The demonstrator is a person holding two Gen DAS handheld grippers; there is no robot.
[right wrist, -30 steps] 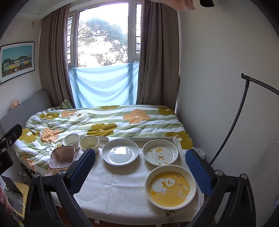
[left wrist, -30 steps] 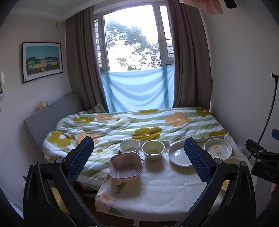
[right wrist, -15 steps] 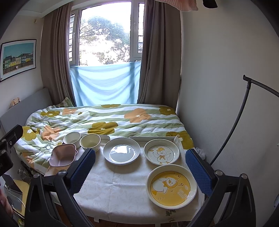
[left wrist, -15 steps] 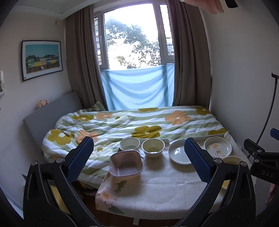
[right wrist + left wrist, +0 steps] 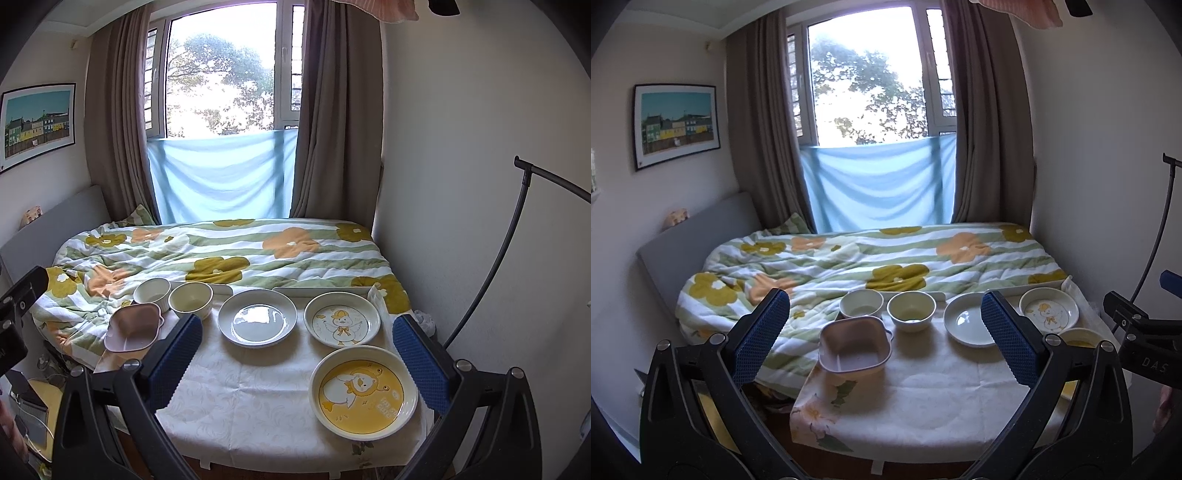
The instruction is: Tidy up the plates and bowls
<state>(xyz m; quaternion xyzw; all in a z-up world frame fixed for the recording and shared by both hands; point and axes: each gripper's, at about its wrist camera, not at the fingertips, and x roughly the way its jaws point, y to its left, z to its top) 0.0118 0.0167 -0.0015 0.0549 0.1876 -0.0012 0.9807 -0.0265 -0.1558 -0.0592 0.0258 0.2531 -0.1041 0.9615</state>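
Both grippers, left [image 5: 884, 336] and right [image 5: 297, 352], gape wide and empty; I'd approach the near-right yellow duck plate [image 5: 364, 392] rim-on, level, squeezing gently.

A bright window [image 5: 221, 77] framed by brown curtains [image 5: 340, 122] has a pale blue cloth [image 5: 221, 177] hung across its lower part. Below lies a bed under a floral striped quilt [image 5: 229, 258] (grey headboard [image 5: 698, 236] at left). A framed town picture [image 5: 676, 123] hangs on the white wall [image 5: 461, 166].
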